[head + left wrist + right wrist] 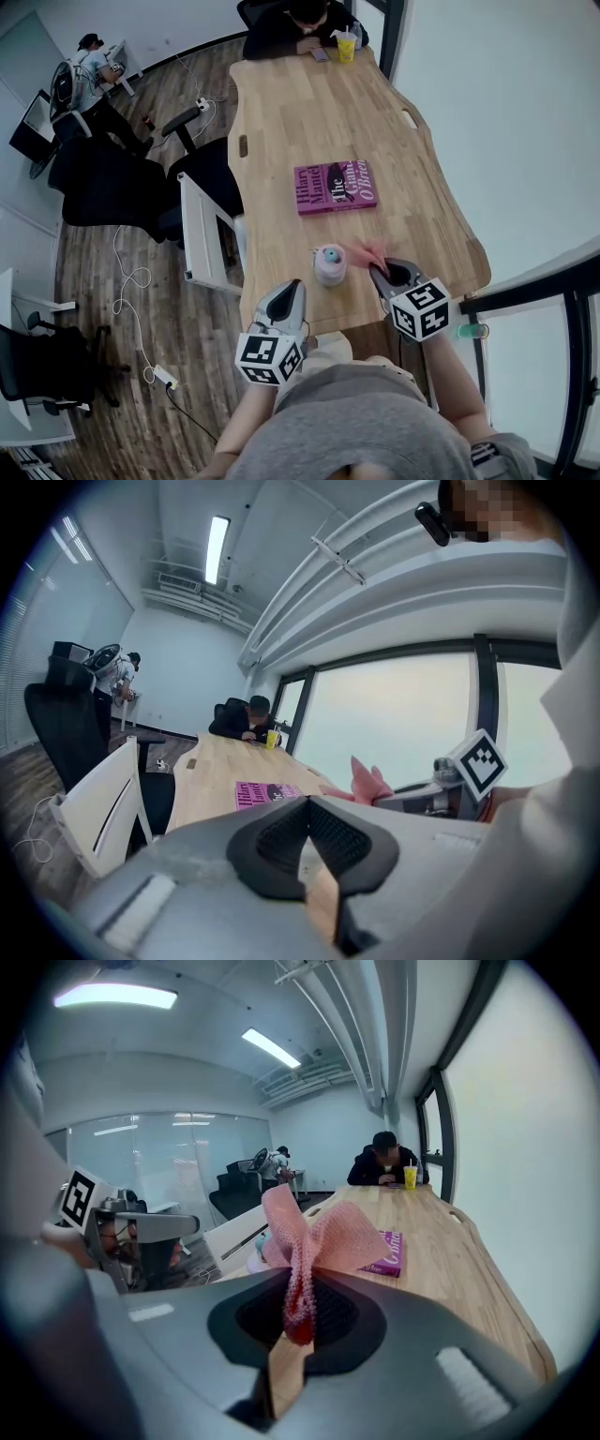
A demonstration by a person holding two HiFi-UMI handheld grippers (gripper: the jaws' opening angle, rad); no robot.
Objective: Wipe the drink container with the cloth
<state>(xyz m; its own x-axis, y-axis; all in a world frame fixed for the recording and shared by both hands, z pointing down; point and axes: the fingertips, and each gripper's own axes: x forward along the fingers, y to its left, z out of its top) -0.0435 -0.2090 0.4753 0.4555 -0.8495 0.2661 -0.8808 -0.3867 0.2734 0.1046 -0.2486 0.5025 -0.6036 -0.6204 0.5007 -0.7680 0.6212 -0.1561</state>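
While your two hand-held grippers hang over the near end of the bench (pixel 281 234), the drink container (pixel 329 264) stands between them

Your left hand-held gripper (pixel 293 285) sits above the bench's near edge, its jaws closed together with nothing between them. Just to its right the drink container stands upright on the wood, pale pink with a blue top, well short of the purple book (pixel 335 187) lying farther up the bench. Right of that, your right hand-held gripper (pixel 378 273) has its jaws pinched on a pink mesh cloth (pixel 367 251), which fans up from the pads; the cloth is close beside the container, though whether they touch cannot be told
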